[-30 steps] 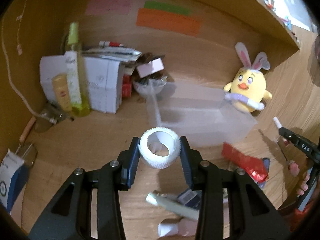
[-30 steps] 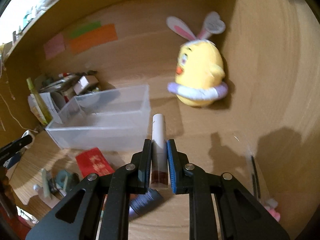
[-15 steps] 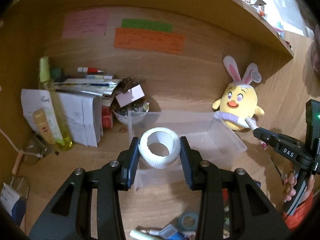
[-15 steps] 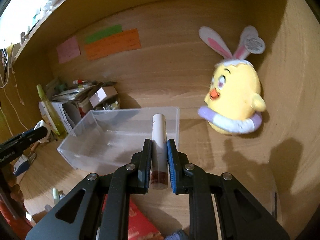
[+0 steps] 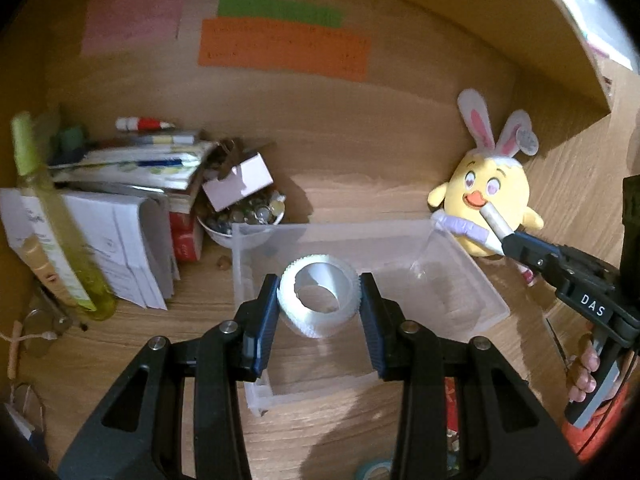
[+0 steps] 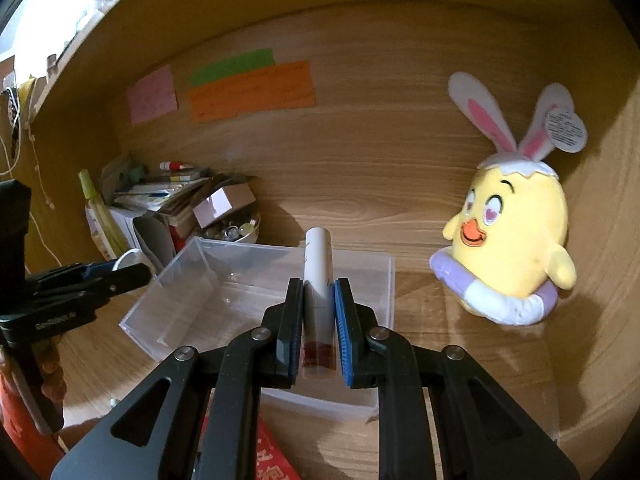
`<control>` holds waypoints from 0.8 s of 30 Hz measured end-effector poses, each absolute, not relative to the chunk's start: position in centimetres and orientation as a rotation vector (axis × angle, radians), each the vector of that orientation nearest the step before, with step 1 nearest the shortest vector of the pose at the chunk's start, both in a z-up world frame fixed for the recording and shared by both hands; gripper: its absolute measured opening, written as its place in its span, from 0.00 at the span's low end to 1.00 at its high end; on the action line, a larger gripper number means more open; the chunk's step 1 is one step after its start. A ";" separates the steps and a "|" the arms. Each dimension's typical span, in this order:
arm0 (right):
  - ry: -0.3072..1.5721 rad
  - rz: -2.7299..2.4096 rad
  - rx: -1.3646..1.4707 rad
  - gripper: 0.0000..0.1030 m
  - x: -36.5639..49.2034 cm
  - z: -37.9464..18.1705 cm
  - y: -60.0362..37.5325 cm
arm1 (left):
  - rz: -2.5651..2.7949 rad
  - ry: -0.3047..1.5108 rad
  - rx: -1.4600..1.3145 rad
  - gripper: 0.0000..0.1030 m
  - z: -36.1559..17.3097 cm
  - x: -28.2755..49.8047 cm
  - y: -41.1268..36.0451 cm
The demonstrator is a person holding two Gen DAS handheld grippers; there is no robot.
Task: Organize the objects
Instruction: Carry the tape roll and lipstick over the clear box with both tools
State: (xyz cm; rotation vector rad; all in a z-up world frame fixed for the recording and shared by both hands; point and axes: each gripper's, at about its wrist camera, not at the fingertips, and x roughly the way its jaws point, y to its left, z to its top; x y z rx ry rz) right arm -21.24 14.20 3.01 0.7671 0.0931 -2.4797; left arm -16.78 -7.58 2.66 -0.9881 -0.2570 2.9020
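My left gripper (image 5: 318,300) is shut on a white roll of tape (image 5: 320,300), held above the near end of a clear plastic bin (image 5: 468,272) on the wooden desk. My right gripper (image 6: 318,304) is shut on a white tube with a dark red base (image 6: 318,272), which points out over the same clear bin (image 6: 180,312). In the left wrist view the right gripper (image 5: 508,244) reaches in from the right with the tube (image 5: 494,222) in front of the plush. The left gripper (image 6: 136,272) shows at the left of the right wrist view, its tape roll mostly hidden.
A yellow chick plush with bunny ears (image 6: 516,248) sits right of the bin. Stacked papers and boxes (image 5: 132,200), a yellow-green bottle (image 5: 52,220) and a bowl of small items (image 5: 248,220) crowd the left. A red packet (image 6: 272,460) lies near the front. Coloured notes (image 5: 280,48) are on the back wall.
Both grippers have moved forward toward the bin, which now lies under their tips. Each keeps its grip: tape roll in the left, tube in the right.
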 end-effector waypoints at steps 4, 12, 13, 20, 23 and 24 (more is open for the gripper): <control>0.120 -2.456 0.811 0.14 -22.4 2.1 13.2 | 2.872 -0.250 -1.072 0.38 1.4 -18.7 -7.6; 0.189 -2.404 0.929 0.14 -24.9 -0.7 11.1 | 2.764 -0.218 -1.224 0.38 -1.2 -21.5 -7.0; 0.187 -2.402 0.939 0.14 -25.1 -0.9 11.0 | 2.761 -0.209 -1.226 0.38 -1.2 -21.6 -6.8; 0.241 -2.345 1.021 0.14 -26.2 -3.4 8.6 | 2.746 -0.102 -1.246 0.38 -1.9 -22.8 -5.5; 0.264 -2.331 1.034 0.14 -26.2 -4.0 8.1 | 2.743 -0.068 -1.242 0.38 -2.1 -23.0 -5.0; 0.270 -2.326 1.040 0.14 -26.2 -4.2 8.0 | 2.741 -0.058 -1.242 0.38 -2.1 -23.0 -4.9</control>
